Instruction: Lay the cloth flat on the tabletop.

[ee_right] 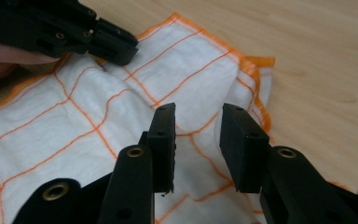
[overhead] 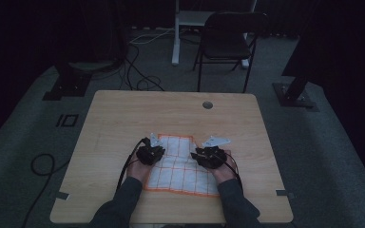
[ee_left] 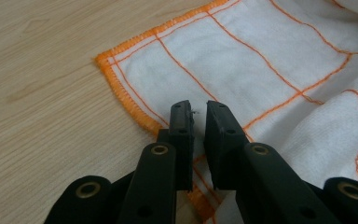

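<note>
The high view is dim, its upper corners and side edges sinking into near-black, and the table (overhead: 123, 118) is evenly lit without glare. Both gripper views are brighter and sharp mid-frame, while the near black jaws along the bottom look soft.

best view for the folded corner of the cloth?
Right gripper view: the folded corner lies beyond the open jaws, layers visible. High view shows it small and dim. Left gripper view shows the cloth's flat corner instead.
</note>
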`<state>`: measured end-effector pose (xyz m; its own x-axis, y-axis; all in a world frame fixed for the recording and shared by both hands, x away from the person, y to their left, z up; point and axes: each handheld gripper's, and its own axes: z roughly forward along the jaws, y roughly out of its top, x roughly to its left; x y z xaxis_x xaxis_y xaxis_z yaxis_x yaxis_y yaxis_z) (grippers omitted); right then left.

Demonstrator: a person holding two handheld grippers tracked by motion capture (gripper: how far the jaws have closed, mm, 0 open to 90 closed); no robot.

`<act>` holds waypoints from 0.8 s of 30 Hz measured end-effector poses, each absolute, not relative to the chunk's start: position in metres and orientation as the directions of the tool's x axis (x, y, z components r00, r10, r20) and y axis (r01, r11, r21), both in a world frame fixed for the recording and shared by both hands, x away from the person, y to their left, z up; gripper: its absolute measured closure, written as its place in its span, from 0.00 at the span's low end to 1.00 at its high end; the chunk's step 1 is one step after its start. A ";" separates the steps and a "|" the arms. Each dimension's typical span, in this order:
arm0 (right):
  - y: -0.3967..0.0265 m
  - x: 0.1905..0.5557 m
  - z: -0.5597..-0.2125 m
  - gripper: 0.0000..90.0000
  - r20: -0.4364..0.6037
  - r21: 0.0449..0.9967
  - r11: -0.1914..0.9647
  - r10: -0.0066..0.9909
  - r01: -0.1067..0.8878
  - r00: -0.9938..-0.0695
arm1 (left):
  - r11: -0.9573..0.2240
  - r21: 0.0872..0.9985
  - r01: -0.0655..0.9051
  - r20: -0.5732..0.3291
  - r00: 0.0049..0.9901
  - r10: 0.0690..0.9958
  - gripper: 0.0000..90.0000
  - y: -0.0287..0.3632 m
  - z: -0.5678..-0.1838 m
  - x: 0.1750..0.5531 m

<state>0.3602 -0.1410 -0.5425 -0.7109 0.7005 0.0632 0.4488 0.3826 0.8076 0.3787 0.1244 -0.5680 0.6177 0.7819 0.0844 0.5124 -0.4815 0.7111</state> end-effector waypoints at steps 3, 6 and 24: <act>-0.153 0.363 -0.534 0.78 0.070 0.837 0.326 0.733 0.440 -0.676 | -0.481 0.711 0.513 0.084 0.618 0.782 0.91 0.124 -0.568 0.379; -0.159 0.366 -0.531 0.82 0.066 0.846 0.305 0.753 0.437 -0.654 | -0.482 0.711 0.513 0.084 0.618 0.782 0.91 0.125 -0.568 0.379; -0.143 0.391 -0.555 0.77 0.052 0.811 0.256 0.864 0.526 -0.501 | -0.470 0.716 0.517 0.072 0.614 0.786 0.91 0.125 -0.569 0.379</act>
<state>0.3910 -0.1426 -0.5552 -0.5006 0.8641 0.0518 0.5262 0.2563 0.8108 0.3789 0.1253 -0.5686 0.6145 0.7856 0.0722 0.5166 -0.4698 0.7158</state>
